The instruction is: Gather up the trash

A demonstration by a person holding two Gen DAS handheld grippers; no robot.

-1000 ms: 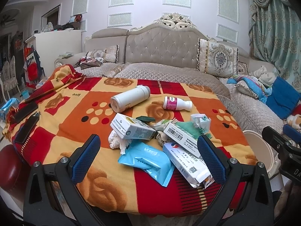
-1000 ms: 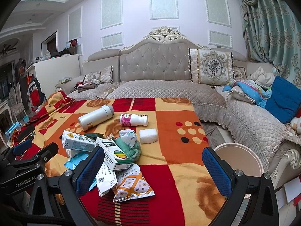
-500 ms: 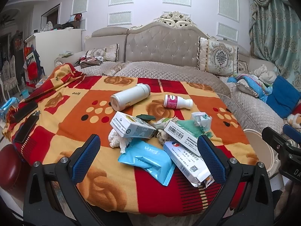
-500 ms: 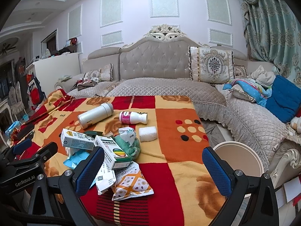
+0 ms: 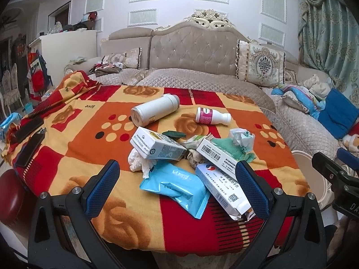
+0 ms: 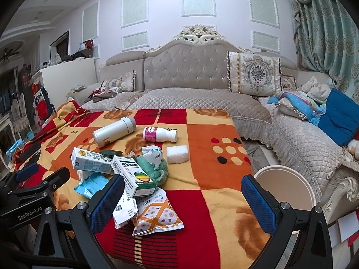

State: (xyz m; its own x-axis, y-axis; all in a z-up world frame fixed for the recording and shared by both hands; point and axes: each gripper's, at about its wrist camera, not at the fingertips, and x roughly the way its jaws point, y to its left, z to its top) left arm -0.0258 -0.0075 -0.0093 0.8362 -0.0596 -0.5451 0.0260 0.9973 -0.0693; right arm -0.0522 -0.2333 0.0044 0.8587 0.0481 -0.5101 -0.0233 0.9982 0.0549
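My left hand-held gripper [image 5: 177, 186] hangs with jaws wide and empty above the near edge of the blanket-covered tabletop [image 5: 89, 139]. My right hand-held gripper [image 6: 182, 198] is likewise spread wide, holding nothing. The trash pile [image 5: 190, 154] of boxes, wrappers and tissue lies at 12 o'clock from the left one; a round bin [image 6: 285, 188] sits at 2 o'clock from the right.

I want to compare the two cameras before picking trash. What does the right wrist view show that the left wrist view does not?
Only the right wrist view shows the white rectangular sponge block and the orange patterned snack bag. Only the left wrist view shows the crumpled white tissue. Both show the tall white cylindrical bottle, the pink-labelled small white bottle and the round cream bin.
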